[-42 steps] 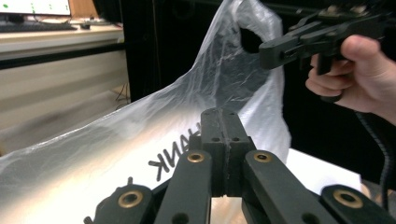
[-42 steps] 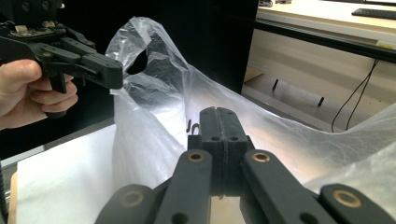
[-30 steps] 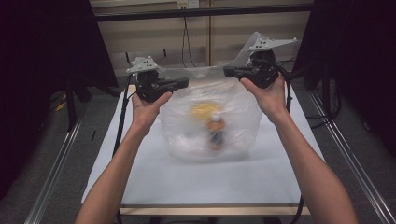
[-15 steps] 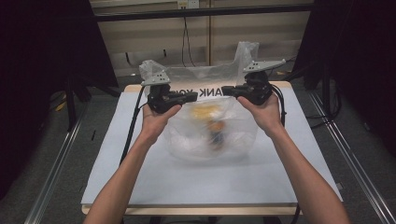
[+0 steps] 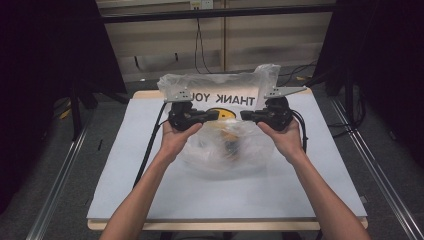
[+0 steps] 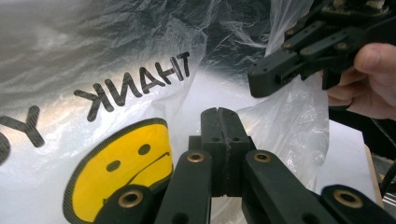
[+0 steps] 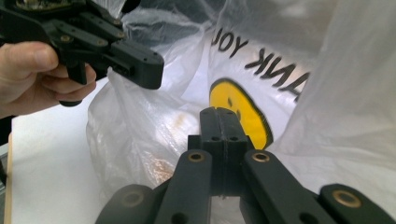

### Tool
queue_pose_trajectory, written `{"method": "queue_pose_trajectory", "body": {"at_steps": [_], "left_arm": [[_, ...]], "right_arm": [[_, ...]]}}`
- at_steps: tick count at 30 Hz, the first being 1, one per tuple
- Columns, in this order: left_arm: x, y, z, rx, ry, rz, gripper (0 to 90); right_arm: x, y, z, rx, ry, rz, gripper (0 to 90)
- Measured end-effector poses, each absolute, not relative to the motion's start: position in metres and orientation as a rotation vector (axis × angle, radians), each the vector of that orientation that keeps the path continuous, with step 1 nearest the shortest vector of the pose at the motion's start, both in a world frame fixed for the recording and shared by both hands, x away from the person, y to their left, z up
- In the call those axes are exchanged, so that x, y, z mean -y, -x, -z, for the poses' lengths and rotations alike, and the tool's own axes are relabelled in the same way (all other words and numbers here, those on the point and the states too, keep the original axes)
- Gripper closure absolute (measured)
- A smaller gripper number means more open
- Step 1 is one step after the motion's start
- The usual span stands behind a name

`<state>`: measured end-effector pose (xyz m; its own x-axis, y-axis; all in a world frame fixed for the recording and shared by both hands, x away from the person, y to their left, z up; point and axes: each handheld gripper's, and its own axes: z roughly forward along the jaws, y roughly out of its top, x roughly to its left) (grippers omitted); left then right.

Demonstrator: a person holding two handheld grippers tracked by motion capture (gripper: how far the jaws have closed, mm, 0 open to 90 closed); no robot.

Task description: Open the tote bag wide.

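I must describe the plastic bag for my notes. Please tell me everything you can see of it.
The plastic bag is thin, clear and crinkled, printed with black THANK YOU lettering, seen mirrored, and a yellow smiley face. It sits on the white table with small items inside. The left gripper and right gripper are at its mouth, jaws closed.

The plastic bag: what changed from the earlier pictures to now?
Both claws, left and right, came down toward the table and closer together, lowering the plastic bag. Its far side now stands up, showing the print. Both claws stayed shut and the bag's contents stayed inside.
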<state>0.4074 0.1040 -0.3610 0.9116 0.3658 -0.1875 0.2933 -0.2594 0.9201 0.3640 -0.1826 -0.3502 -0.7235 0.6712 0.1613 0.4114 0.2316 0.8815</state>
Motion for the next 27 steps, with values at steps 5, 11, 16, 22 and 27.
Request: {"method": "queue_pose_trajectory", "body": {"at_steps": [5,11,16,22,27], "left_arm": [[-0.105,-0.403,0.374,-0.497,-1.858,-0.045,90.0],[-0.102,-0.402,0.392,-0.511,-1.873,-0.019,90.0],[-0.103,-0.402,0.405,-0.529,-1.886,0.000,90.0],[-0.105,-0.405,0.417,-0.552,-1.913,0.004,90.0],[-0.104,-0.407,0.429,-0.563,-1.911,0.025,90.0]], "right_arm": [[0.183,-0.358,0.363,-2.268,-1.017,-1.524,90.0],[0.182,-0.352,0.379,-2.305,-1.036,-1.457,90.0],[0.189,-0.350,0.394,-2.295,-1.084,-1.479,90.0],[0.194,-0.348,0.406,-2.308,-1.067,-1.503,90.0],[0.201,-0.349,0.421,-2.301,-1.101,-1.504,90.0]]}}
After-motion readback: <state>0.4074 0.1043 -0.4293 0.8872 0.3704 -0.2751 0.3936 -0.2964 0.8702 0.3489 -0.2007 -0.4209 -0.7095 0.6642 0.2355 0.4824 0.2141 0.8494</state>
